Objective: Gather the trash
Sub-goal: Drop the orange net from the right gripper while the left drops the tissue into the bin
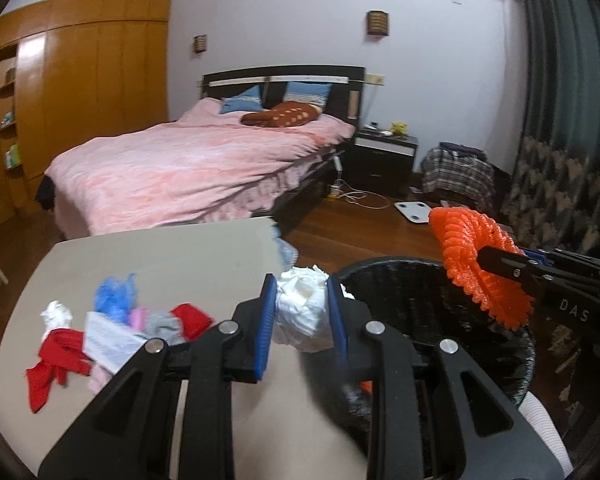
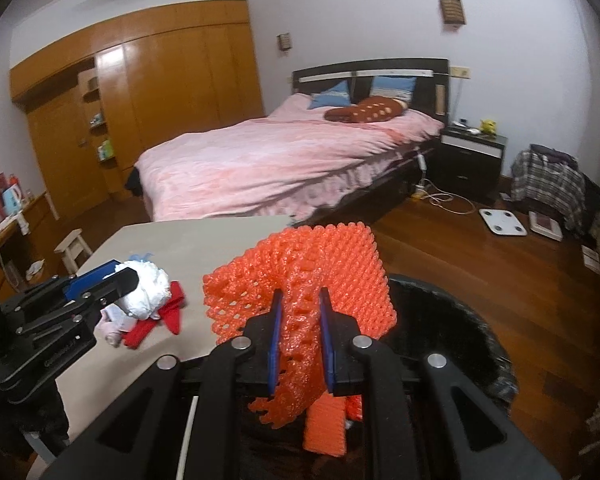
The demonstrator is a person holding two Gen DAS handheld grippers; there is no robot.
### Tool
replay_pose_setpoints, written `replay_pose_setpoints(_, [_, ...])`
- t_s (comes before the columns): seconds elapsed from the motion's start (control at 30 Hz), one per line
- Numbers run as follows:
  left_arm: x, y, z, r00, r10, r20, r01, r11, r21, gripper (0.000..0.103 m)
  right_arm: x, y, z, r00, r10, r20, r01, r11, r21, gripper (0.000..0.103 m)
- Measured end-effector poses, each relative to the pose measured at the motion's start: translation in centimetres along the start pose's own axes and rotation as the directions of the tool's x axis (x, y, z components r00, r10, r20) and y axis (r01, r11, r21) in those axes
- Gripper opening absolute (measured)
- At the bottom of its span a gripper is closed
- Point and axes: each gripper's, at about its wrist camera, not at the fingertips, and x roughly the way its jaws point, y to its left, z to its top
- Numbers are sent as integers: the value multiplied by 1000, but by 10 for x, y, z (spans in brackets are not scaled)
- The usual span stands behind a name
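My left gripper (image 1: 302, 298) is shut on a crumpled white tissue wad (image 1: 302, 312), held at the table's right edge beside the black bin (image 1: 400, 292). From the right wrist view the same wad (image 2: 148, 292) shows in the left gripper (image 2: 134, 280). My right gripper (image 2: 302, 300) is shut on an orange foam net (image 2: 300, 280) and holds it over the black bin (image 2: 452, 320). In the left wrist view the orange net (image 1: 472, 256) hangs over the bin's far rim. More orange scraps (image 2: 324, 428) lie inside the bin.
On the beige table (image 1: 172, 252) lie red cloth (image 1: 56, 356), a blue wad (image 1: 114, 296), a white wad (image 1: 56, 314) and paper scraps. Beyond stand a pink bed (image 1: 188, 168), a wooden wardrobe (image 1: 80, 80), a nightstand (image 1: 382, 156) and a small stool (image 2: 74, 250).
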Motion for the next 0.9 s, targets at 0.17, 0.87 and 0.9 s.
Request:
replay_pose_setpoints(0.17, [14, -25, -2, 999, -50, -13, 50, 998, 29, 25, -3, -21, -9, 999, -41, -12, 41, 999, 28, 17])
replay_pose_setpoints(0.87, [50, -58, -6, 990, -131, -53, 133, 990, 49, 62, 2, -66, -42, 990, -104, -95, 111, 991, 74, 68])
replay_pose_setpoints(0.9, [49, -55, -6, 991, -127, -51, 129, 991, 43, 63, 1, -65, -42, 990, -112, -89, 118, 990, 72, 70])
